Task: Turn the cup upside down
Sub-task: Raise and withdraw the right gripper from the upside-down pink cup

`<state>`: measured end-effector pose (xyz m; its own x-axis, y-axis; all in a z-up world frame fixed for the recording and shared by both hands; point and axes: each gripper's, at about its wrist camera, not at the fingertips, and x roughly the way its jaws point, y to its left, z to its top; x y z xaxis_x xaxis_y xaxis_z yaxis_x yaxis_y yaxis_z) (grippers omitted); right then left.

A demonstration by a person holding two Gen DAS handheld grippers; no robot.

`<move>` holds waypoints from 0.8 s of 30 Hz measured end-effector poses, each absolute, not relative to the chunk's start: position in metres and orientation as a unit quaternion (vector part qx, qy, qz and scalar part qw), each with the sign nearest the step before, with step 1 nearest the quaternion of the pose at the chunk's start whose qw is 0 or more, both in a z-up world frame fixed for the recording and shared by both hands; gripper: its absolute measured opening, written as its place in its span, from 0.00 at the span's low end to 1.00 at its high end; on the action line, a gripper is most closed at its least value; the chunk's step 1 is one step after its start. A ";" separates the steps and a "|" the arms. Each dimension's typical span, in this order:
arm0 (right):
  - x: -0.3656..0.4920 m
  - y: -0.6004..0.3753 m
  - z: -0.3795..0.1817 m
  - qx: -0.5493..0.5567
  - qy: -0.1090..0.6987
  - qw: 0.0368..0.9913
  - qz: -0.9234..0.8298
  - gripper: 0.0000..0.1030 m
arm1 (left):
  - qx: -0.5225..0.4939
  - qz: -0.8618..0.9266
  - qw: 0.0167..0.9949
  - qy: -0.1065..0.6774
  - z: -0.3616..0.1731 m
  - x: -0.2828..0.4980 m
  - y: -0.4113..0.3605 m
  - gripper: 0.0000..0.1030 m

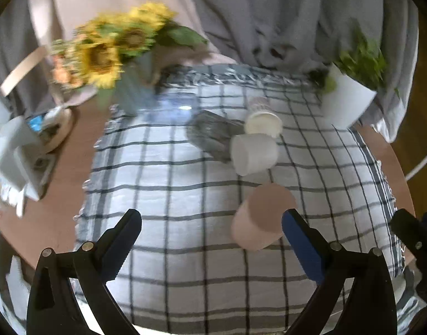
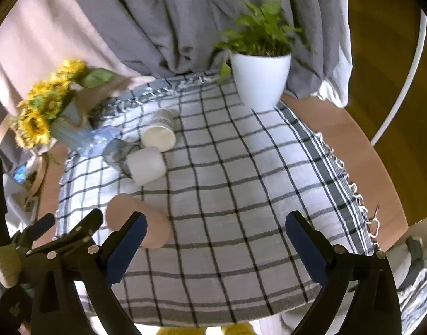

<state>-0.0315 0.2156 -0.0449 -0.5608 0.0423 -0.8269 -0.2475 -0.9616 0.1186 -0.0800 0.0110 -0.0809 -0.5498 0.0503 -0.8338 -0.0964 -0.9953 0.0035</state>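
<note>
Several cups lie on a checked cloth (image 1: 163,178). A pink cup (image 1: 262,216) stands upside down just left of my left gripper's right finger (image 1: 302,245); it also shows in the right wrist view (image 2: 142,223). A white cup (image 1: 253,153) stands upside down behind it. A paper cup (image 1: 263,120) and a clear glass (image 1: 210,135) lie on their sides. My left gripper (image 1: 213,223) is open and empty. My right gripper (image 2: 216,229) is open and empty, to the right of the pink cup.
A sunflower vase (image 1: 110,53) stands at the back left and a white plant pot (image 2: 259,79) at the back right. White boxes and a round dish (image 1: 55,128) sit on the bare wooden table at the left. Grey curtain hangs behind.
</note>
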 end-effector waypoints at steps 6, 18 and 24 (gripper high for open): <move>-0.011 0.202 -0.027 -0.440 0.099 0.063 0.890 0.98 | -0.448 0.894 0.026 0.009 -0.063 -0.051 -0.007 0.99; 0.014 0.186 -0.008 -0.413 0.087 0.034 0.906 0.98 | -0.399 0.917 0.008 0.009 -0.028 -0.014 -0.022 0.99; 0.019 0.182 0.001 -0.399 0.080 0.032 0.913 0.98 | -0.391 0.920 0.006 0.008 -0.023 -0.009 -0.025 1.00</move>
<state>0.0193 0.1819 0.0007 -0.6793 -0.0054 -0.7338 -0.1222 -0.9852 0.1203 -0.0086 -0.0246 -0.0227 -0.6938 0.0043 -0.7202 -0.0166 -0.9998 0.0101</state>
